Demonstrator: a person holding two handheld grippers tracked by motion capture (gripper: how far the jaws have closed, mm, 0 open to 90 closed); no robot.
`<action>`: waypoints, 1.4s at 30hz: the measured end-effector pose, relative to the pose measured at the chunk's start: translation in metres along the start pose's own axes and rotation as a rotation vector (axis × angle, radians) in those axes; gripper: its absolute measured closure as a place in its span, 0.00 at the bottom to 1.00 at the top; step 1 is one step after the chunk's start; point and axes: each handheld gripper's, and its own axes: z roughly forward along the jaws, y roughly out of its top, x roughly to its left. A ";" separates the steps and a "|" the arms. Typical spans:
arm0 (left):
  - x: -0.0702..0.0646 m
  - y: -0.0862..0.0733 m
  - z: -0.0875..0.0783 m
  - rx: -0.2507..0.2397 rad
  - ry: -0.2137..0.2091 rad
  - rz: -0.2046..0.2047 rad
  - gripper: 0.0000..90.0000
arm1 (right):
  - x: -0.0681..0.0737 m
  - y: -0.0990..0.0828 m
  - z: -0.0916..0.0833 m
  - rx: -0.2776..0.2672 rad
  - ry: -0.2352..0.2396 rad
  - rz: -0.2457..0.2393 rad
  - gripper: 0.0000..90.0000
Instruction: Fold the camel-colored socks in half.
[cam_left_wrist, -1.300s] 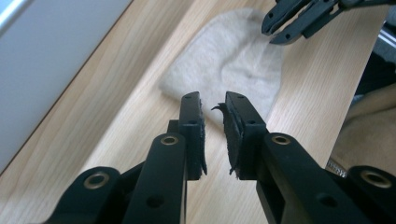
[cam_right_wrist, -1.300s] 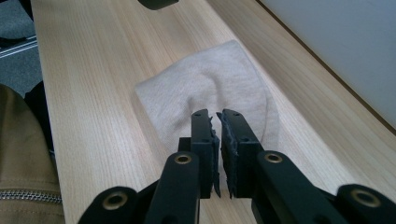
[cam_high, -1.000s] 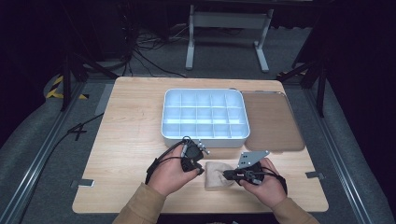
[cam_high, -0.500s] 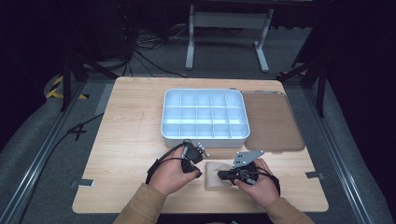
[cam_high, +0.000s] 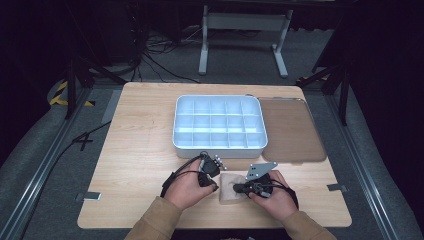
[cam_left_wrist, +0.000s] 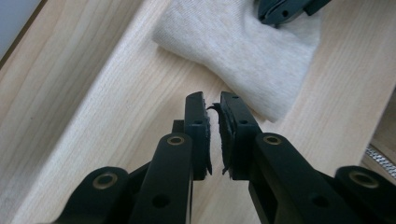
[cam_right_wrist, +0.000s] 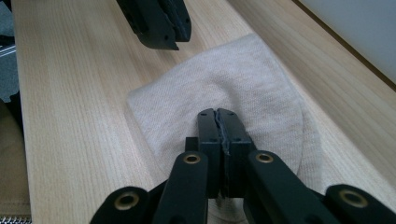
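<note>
**Soft knit cloth waits between two closed tools**

Across the wooden surface (cam_high: 140, 150), the largest thing is the white compartment tray (cam_high: 219, 122), with a brown lid (cam_high: 291, 130) lying flat beside it. Nearer the person, a small beige cloth (cam_high: 229, 186) lies on the bare wood at the front edge. It looks light, limp and knitted, likely to sag and fold when lifted, so a pinch at a corner or hem should hold best. The right hand-held gripper (cam_right_wrist: 218, 116) rests over the cloth, jaws together, possibly nipping a fold, though that is unclear. The left hand-held gripper (cam_left_wrist: 213, 105) hovers just beside the cloth's edge, jaws nearly together, holding nothing.
</note>
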 end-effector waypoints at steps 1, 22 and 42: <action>0.000 0.000 0.000 0.000 0.000 0.000 0.92 | 0.000 0.000 0.000 0.000 0.000 0.000 0.99; -0.004 0.011 0.015 0.012 0.027 0.058 0.91 | 0.000 -0.004 -0.002 -0.017 0.002 0.002 0.99; -0.026 0.025 0.004 -0.141 -0.014 0.177 0.93 | 0.003 -0.004 -0.001 -0.013 -0.013 -0.016 0.99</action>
